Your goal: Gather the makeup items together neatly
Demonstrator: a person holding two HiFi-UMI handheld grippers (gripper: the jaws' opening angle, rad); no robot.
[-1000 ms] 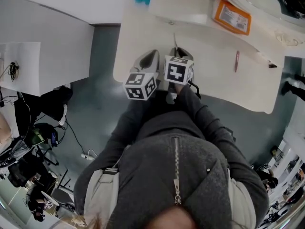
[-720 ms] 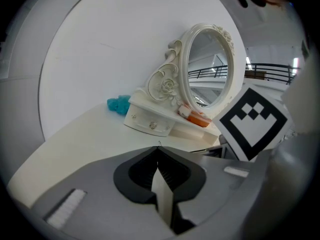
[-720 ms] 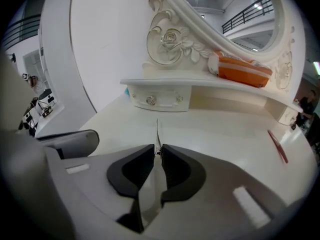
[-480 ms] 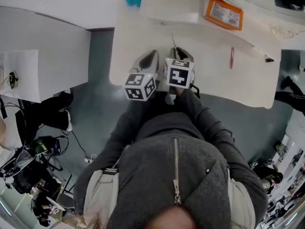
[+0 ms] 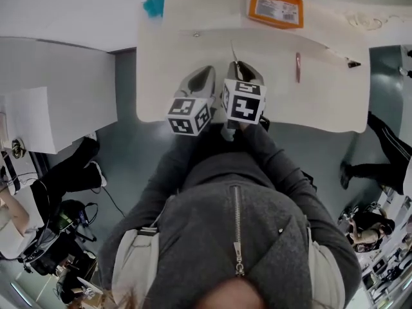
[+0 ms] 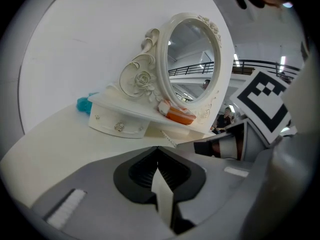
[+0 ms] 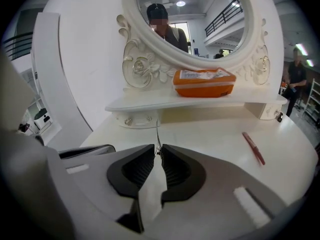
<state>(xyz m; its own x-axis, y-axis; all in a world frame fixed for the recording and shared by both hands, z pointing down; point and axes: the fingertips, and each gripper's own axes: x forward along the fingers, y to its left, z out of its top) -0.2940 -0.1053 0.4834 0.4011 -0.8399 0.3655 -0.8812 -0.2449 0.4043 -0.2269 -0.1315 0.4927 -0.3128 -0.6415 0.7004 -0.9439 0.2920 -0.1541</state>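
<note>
The right hand-held gripper is clamping its ribbed black pads on a thin metal stick, a needle-slim, shiny piece that is pointing toward the far side of the surface. The left hand-held gripper is sitting just to its left with its jaws pressed together on nothing. Both are grey moulded plastic, and each is carrying a black-and-white marker cube. The surface is looking smooth, matte and cream-white, with rounded corners. A raised shelf with small metal drawer knobs is running along its far edge. An oval mirror is rising behind the shelf in a white frame carved with roses and scrolls. A soft rectangular orange packet with a pale label is lying on the shelf in front of the mirror. A slim red pencil is lying alone on the surface to the right, well apart from the stick. A small teal object is sitting at the far left corner. A slim pale item with a dark tip is lying at the far right. A glossy blue-grey floor is showing around the surface, plain white tables are standing to the left, and dark cables and gear are cluttering the near left of the room.
</note>
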